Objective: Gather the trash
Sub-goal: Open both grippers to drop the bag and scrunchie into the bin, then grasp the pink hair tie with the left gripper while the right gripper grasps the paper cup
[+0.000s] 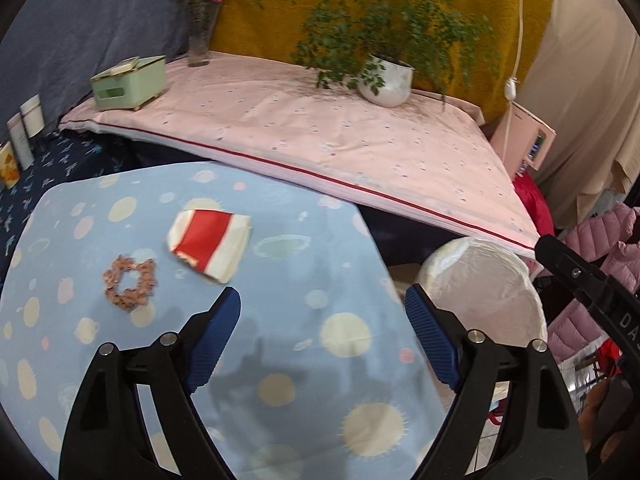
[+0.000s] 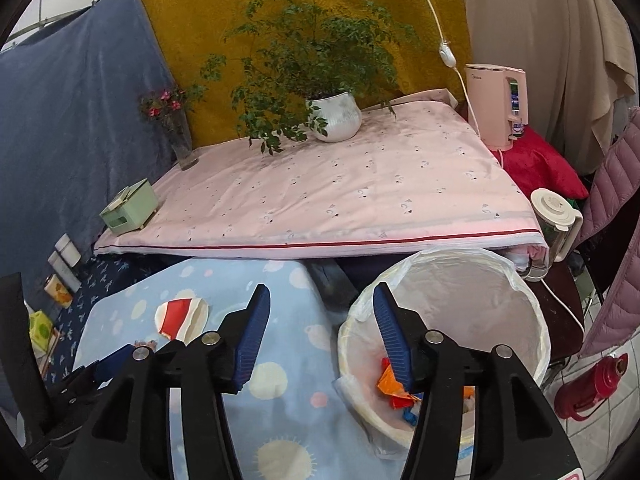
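A crushed red and white paper cup (image 1: 209,245) lies on the blue dotted table cloth (image 1: 280,360); it also shows in the right wrist view (image 2: 182,317). A pink scrunchie (image 1: 129,282) lies left of it. My left gripper (image 1: 322,342) is open and empty, above the cloth, below and right of the cup. My right gripper (image 2: 320,334) is open and empty, over the table's right edge and the rim of the white lined trash bin (image 2: 532,320), which holds orange and red scraps (image 2: 390,386). The bin also shows in the left wrist view (image 1: 480,292).
A pink-covered surface (image 2: 340,200) behind carries a potted plant (image 2: 335,114), a flower vase (image 2: 182,140) and a green box (image 2: 130,206). A pink kettle (image 2: 496,104), a blender jug (image 2: 554,224), a red thermos (image 2: 592,384) and pink jackets (image 2: 616,216) stand at the right. Cans (image 1: 20,136) stand at the left.
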`<state>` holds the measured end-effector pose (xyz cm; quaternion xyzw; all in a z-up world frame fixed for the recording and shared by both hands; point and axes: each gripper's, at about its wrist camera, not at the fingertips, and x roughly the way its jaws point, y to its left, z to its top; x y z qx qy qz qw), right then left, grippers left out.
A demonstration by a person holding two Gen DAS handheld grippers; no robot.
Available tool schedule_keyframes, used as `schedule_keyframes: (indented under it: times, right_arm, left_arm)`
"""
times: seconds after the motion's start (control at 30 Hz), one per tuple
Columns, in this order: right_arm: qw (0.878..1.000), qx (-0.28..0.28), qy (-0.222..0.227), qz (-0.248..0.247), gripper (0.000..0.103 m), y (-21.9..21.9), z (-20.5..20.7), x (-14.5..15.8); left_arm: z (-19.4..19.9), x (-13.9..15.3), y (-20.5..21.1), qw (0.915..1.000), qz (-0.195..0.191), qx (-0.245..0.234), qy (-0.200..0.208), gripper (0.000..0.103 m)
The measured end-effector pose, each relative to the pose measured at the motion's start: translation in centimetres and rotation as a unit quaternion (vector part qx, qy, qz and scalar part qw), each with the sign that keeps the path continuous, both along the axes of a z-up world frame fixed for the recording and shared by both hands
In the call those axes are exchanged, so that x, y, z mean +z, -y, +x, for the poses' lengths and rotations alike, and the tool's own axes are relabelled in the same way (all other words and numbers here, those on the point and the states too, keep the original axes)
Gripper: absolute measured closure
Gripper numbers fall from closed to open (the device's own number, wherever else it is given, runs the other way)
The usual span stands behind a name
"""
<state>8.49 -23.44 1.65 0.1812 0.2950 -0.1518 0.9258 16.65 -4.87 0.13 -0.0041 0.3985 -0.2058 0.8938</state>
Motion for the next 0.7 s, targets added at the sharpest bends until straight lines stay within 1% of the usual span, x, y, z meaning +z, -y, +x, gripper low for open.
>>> schedule_keyframes:
  times: [0.23, 0.37, 0.47, 0.7]
  right_arm:
    - [1.000, 0.028, -0.008, -0.005, 0.047, -4.2, 1.7, -0.4]
    - [0.999, 0.046, -0.019, -0.005, 0.047, -6.6, 2.9, -1.0]
    - [0.998, 0.062, -0.027, -0.004, 0.047, -8.4, 3.9, -1.8]
    - [0.993, 0.102, -0.051, 0.005, 0.046, -12.5, 6.5, -4.1]
  left_arm:
    - [1.2, -1.0, -5.4, 0.9988, -0.004, 0.047, -0.009, 0.021]
    - [2.1, -1.6, -8.7, 0.9968, -0.007, 0.077, -0.018, 0.020]
    - [2.6, -2.2, -10.8, 0.9950, -0.012, 0.096, -0.024, 0.020]
    - [4.0, -4.0, -15.4, 0.9901, -0.001, 0.135, -0.036, 0.019]
